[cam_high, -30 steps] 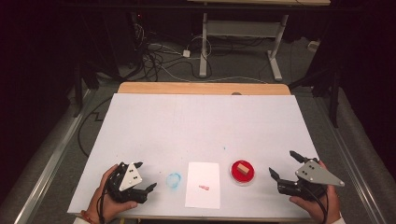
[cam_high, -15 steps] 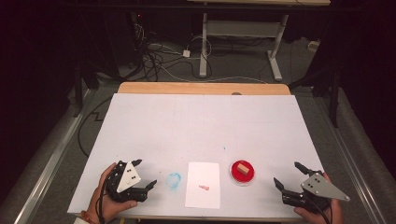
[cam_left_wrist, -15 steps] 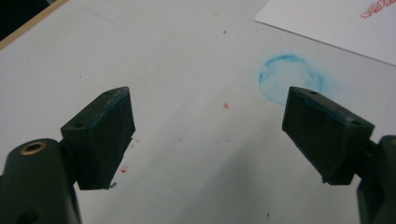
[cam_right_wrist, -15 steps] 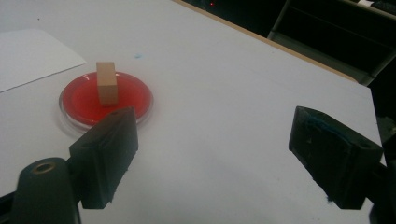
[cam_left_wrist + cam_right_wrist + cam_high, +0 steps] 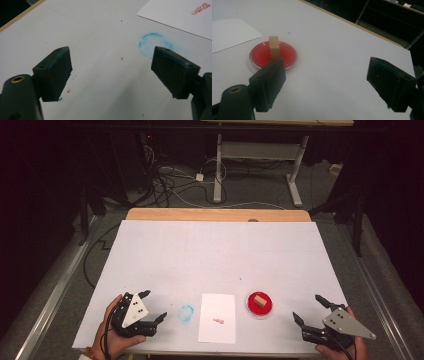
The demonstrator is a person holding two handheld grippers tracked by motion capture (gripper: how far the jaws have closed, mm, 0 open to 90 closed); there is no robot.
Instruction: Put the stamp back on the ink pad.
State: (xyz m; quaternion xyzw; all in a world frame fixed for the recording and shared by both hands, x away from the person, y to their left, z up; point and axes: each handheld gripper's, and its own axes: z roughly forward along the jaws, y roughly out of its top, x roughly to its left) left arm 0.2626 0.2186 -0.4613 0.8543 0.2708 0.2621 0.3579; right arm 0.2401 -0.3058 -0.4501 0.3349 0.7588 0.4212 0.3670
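Grippers first: left gripper (image 5: 148,311) at lower left of the high view, right gripper (image 5: 312,314) at lower right, both with jaws spread wide and holding nothing. I count one paper sheet (image 5: 217,317) bottom center with one small red stamp mark (image 5: 218,321) on it, so I'd guess the stamping part is done. One wooden stamp block (image 5: 258,300) stands in one red ink dish (image 5: 259,305) just right of the sheet. One blue smudge ring (image 5: 186,313) on the white table (image 5: 215,255), nothing farther up
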